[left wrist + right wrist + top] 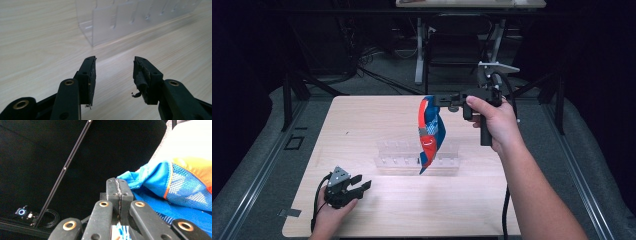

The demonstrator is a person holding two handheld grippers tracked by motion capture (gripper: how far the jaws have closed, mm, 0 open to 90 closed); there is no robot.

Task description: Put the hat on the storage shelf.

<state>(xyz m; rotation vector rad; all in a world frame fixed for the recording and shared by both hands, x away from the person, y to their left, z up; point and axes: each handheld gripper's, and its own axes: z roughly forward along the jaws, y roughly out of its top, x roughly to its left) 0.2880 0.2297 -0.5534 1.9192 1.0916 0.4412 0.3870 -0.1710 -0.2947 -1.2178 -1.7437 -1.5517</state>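
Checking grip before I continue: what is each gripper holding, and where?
Right gripper pinches the blue-orange fabric pouch by its top edge; left gripper holds nothing.

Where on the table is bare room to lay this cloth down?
Bare wood lies left of and behind the clear rack, and along the near edge right of the left gripper. It is crowded at the rack, under the hanging cloth.
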